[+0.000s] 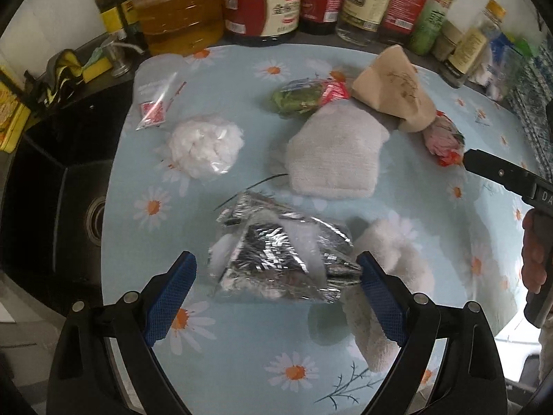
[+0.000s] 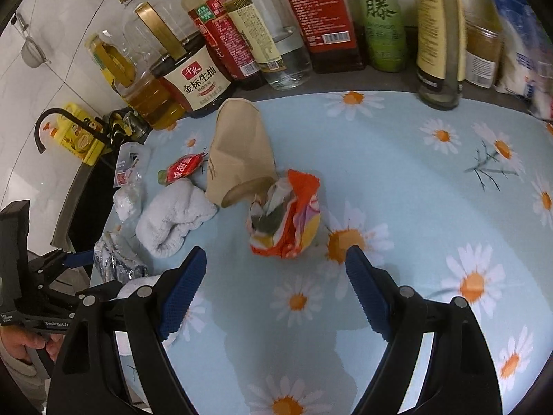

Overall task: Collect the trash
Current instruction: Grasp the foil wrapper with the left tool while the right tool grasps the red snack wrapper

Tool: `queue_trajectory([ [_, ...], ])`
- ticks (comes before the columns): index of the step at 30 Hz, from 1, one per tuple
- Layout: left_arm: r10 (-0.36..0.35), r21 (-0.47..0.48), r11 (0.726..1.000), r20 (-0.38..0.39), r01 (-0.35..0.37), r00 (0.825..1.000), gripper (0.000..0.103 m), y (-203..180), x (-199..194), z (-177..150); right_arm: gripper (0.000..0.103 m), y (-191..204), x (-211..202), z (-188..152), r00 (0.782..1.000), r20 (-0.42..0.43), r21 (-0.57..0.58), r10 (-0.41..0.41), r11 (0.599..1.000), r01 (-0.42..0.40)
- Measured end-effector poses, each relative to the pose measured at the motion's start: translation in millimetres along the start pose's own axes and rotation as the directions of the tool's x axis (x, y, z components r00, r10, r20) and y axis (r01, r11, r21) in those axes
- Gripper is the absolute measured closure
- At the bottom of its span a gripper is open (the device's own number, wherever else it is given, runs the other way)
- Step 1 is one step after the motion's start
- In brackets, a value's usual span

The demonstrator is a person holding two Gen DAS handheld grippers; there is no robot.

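We list: left tongs (image 1: pixel 276 276) open, bracketing a crumpled foil wrapper (image 1: pixel 276 259) on the bench (image 1: pixel 432 339); right tongs (image 2: pixel 276 276) open, empty, near an orange wrapper (image 2: pixel 287 221).

Both grippers: black plastic frames, silver pivot screws, blue cross-hatched pads (image 1: pixel 171 299) on fingers. Left gripper (image 2: pixel 52 269) body carries white lettering; hand (image 2: pixel 24 342) on grip.
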State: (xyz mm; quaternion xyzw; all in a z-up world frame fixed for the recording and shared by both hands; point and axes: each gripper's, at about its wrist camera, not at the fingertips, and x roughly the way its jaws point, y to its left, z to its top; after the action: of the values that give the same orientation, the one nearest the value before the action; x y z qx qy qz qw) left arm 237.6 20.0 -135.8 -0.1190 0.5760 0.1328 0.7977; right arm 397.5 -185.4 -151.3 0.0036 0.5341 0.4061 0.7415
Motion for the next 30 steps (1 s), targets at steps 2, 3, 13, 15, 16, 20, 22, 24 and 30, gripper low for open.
queue_trajectory([
  [2,0.000,-0.025,1.000,-0.001,0.000,1.000,0.013,4,1,0,0.021,-2,5,4,1.000,-0.008,-0.004,0.011,1.000,-0.011],
  [3,0.004,-0.037,0.999,-0.004,-0.004,1.000,0.014,6,2,-1,0.021,-2,7,5,1.000,-0.010,-0.005,0.015,1.000,-0.015],
  [13,0.012,-0.084,0.996,0.005,-0.012,1.000,0.026,9,0,-8,0.024,1,22,10,0.998,-0.036,-0.041,0.048,0.998,-0.049],
  [15,0.013,-0.092,0.996,0.012,-0.011,1.000,0.028,9,-1,-8,0.032,1,24,11,0.998,-0.039,-0.056,0.041,0.998,-0.043],
  [16,0.011,-0.095,0.995,0.013,-0.010,1.000,0.028,9,-1,-7,0.032,1,25,11,0.998,-0.036,-0.059,0.042,0.997,-0.044],
  [20,0.017,-0.099,0.995,0.024,-0.015,1.000,0.030,7,-4,-10,0.043,-1,27,13,0.999,-0.036,-0.067,0.038,0.997,-0.040],
  [22,0.020,-0.100,0.995,0.027,-0.018,0.999,0.031,6,-5,-10,0.047,-2,28,14,0.999,-0.039,-0.073,0.035,0.997,-0.038],
  [24,0.025,-0.100,0.995,0.032,-0.022,0.999,0.032,5,-5,-10,0.054,-3,29,14,0.998,-0.045,-0.075,0.032,0.997,-0.036],
  [30,0.034,-0.108,0.994,0.051,-0.028,0.998,0.034,3,-10,-11,0.056,-6,25,13,0.998,-0.034,-0.093,0.044,0.995,-0.047],
])
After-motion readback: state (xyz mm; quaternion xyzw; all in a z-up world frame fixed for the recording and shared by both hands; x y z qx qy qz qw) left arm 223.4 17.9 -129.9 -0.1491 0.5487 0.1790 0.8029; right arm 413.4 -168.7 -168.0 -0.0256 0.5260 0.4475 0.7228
